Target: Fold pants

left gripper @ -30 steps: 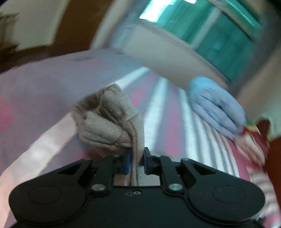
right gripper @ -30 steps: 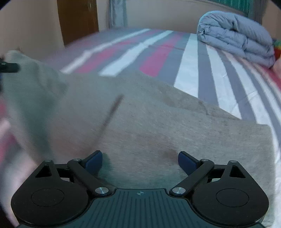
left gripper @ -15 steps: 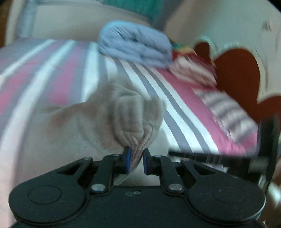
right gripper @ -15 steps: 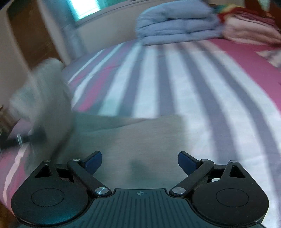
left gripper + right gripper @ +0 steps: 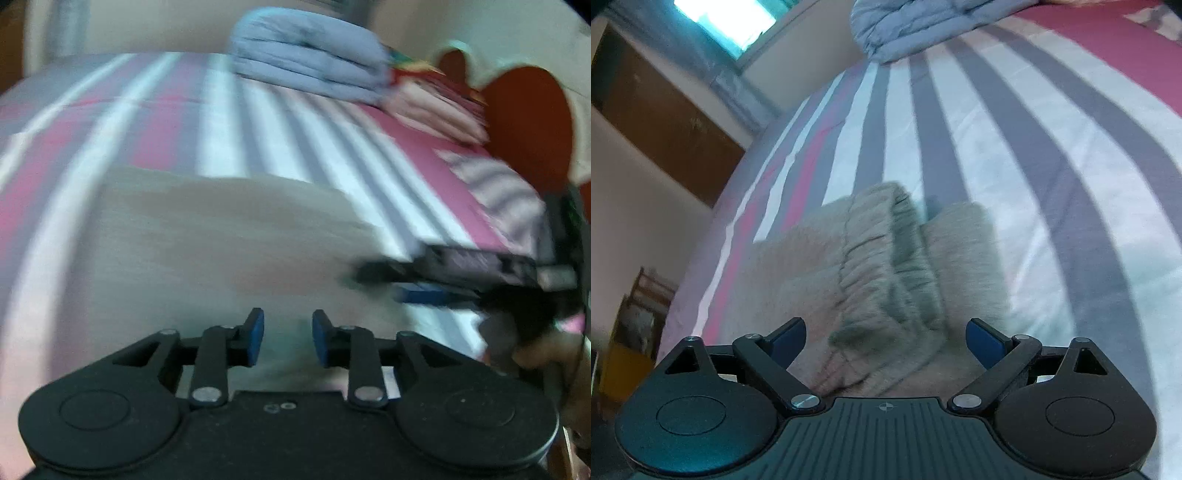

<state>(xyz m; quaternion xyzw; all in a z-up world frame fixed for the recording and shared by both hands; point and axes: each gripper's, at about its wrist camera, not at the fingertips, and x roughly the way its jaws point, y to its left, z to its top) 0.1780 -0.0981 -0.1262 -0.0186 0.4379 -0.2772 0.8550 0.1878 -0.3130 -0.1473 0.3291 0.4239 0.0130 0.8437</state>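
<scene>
Now the pants [image 5: 221, 236] lie spread on the bed [image 5: 229, 122], a beige sheet of cloth over the striped cover, taking up the near part of the bed in the left wrist view. The left gripper [image 5: 287, 341] hangs just above that cloth with its blue pads a little apart; its jaws have just been opening, and nothing is pinched between them, only flat fabric below. In the right wrist view the pants [image 5: 871, 280] show their gathered, ribbed waistband bunched into a ridge, with a folded flap beside it toward the right. The right gripper [image 5: 885, 341] has its jaws spread wide, the waistband lying under the gap and no pad pressing on it. From the left wrist view the right gripper [image 5: 436, 280] comes in blurred from the right edge, low over the right edge of the pants; whether it touches the cloth cannot be told. A hand [image 5: 543, 354] shows at the lower right there. A folded blue quilt [image 5: 310, 70] sits at the far end of the bed, with a stack of pink bedding [image 5: 436, 110] just beside it against the headboard [image 5: 524, 122].
</scene>
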